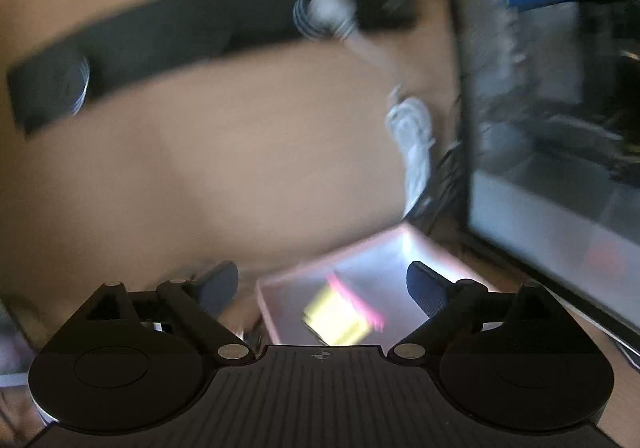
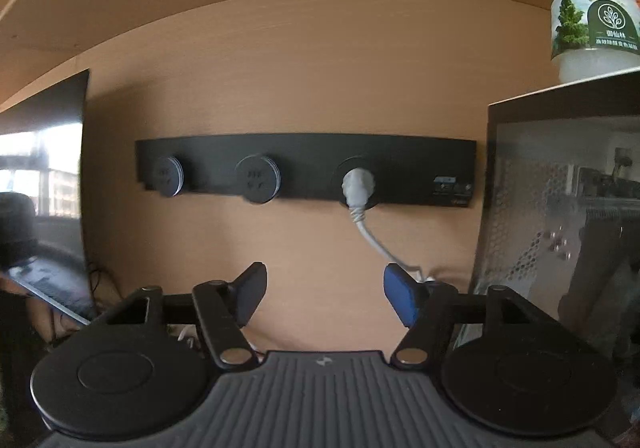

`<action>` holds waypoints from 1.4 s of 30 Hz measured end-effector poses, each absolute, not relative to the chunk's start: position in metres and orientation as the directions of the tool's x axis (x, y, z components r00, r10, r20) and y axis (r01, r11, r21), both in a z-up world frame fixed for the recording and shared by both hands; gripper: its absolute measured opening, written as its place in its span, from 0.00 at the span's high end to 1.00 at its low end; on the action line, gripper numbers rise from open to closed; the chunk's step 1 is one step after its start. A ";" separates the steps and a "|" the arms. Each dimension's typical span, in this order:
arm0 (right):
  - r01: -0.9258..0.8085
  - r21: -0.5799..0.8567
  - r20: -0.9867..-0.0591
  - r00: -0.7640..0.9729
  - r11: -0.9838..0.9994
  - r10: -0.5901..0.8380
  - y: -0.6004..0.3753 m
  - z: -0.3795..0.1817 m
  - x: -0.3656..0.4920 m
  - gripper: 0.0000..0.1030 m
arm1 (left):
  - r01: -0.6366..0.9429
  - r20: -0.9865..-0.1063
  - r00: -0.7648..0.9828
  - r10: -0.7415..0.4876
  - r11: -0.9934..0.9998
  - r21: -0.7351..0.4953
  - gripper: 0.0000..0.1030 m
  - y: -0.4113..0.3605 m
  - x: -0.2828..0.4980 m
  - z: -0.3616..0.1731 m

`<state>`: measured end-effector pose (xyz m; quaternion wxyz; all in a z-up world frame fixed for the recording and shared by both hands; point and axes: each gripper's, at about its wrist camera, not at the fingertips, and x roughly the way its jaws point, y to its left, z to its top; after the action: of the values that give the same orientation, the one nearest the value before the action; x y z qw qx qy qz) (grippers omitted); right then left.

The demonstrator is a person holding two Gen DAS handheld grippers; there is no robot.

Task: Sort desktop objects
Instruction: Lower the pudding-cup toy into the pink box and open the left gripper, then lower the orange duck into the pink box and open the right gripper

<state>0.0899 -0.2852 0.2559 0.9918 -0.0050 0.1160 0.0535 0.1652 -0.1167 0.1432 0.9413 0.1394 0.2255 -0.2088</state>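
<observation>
Left gripper [image 1: 322, 288] hovering above pink tray [image 1: 280, 290], fingers spread, carrying nothing; yellow item [image 1: 336, 314] lying inside tray, probably just sorted. Right gripper [image 2: 324, 298] idling spread and empty, facing socket strip [image 2: 304, 172], likely awaiting next pick.

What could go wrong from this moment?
The left wrist view is blurred, so the open left gripper above the pink-rimmed tray may be aimed badly at the yellow item inside. The open right gripper faces the grey cable hanging from the black socket strip and might snag it.
</observation>
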 end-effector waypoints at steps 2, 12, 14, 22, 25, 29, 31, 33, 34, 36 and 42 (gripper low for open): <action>-0.131 -0.018 -0.235 0.964 0.991 0.123 -0.284 0.247 0.083 0.16 | 0.449 -0.512 0.789 -0.340 0.887 0.103 0.04 -0.104 0.163 0.136; -0.213 -0.073 -0.604 0.787 0.974 0.127 -0.282 0.099 0.055 0.13 | 0.344 -0.752 0.613 -0.242 0.939 -0.022 0.01 -0.073 0.094 0.089; -0.220 -0.079 -0.652 0.749 0.972 0.117 -0.281 0.074 0.051 0.13 | 0.308 -0.780 0.581 -0.232 0.950 -0.053 0.01 -0.066 0.079 0.080; -0.170 -0.019 -0.723 0.683 0.985 0.104 -0.280 0.028 0.062 0.29 | 0.281 -0.802 0.552 -0.229 0.956 -0.080 0.01 -0.047 0.035 0.068; -0.155 -0.005 -0.727 0.679 0.988 0.103 -0.284 0.025 0.066 0.34 | 0.262 -0.800 0.558 -0.219 0.962 -0.080 0.00 -0.039 0.026 0.067; -0.161 0.000 -0.728 0.677 0.987 0.111 -0.284 0.025 0.067 0.44 | 0.242 -0.805 0.556 -0.208 0.967 -0.082 0.00 -0.033 0.021 0.065; -0.181 -0.005 -0.723 0.680 0.983 0.121 -0.281 0.033 0.060 0.45 | 0.244 -0.804 0.555 -0.212 0.966 -0.086 0.00 -0.032 0.020 0.065; -0.220 0.001 -0.725 0.672 0.976 0.152 -0.277 0.045 0.052 0.45 | 0.248 -0.801 0.557 -0.221 0.964 -0.093 0.00 -0.029 0.018 0.066; -0.245 0.007 -0.725 0.667 0.970 0.174 -0.275 0.053 0.046 0.44 | 0.249 -0.797 0.560 -0.225 0.964 -0.097 0.00 -0.027 0.017 0.067; -0.301 0.016 -0.724 0.654 0.953 0.219 -0.270 0.071 0.033 0.44 | 0.244 -0.787 0.571 -0.233 0.964 -0.108 0.00 -0.023 0.015 0.069; -0.381 -0.007 -0.661 0.695 0.925 0.281 -0.259 0.129 0.016 0.44 | 0.206 -0.741 0.625 -0.245 0.968 -0.146 0.00 -0.008 0.014 0.077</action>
<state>0.0164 -0.2591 0.1294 0.9178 -0.0720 0.3462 0.1804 0.0138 -0.0075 0.0769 0.9011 -0.0236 0.4145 -0.1249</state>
